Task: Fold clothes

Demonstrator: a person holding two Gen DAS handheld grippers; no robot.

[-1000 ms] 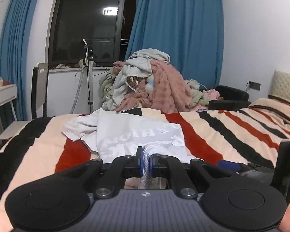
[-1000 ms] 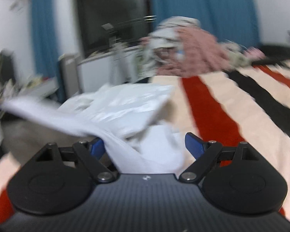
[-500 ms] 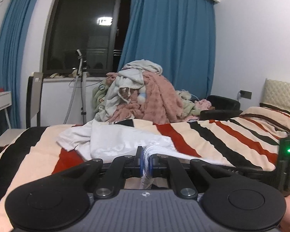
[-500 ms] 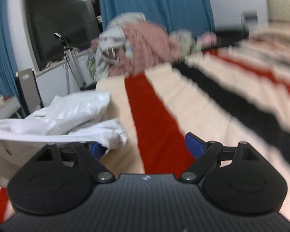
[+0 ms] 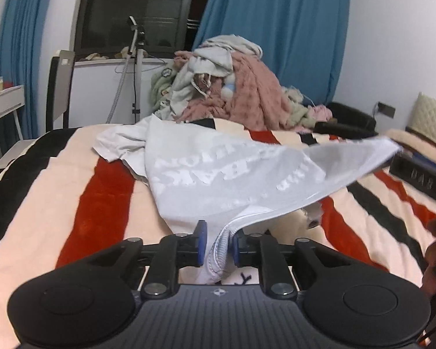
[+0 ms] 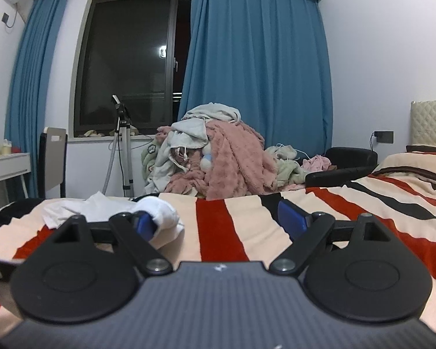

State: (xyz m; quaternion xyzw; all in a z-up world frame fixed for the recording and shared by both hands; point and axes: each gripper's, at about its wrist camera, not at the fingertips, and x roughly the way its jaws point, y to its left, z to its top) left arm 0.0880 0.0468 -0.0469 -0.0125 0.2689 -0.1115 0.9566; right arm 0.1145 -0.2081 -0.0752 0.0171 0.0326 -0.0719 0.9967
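Left gripper (image 5: 217, 245): jaws just been opening, white T-shirt (image 5: 218, 174) hem loose between pads, likely being released. Right gripper (image 6: 218, 221) spread wide, empty. Shirt lies on striped bed (image 5: 107, 192), far corner lifted right. Clothes pile (image 6: 215, 157) beyond bed edge; open bedspread to the right.
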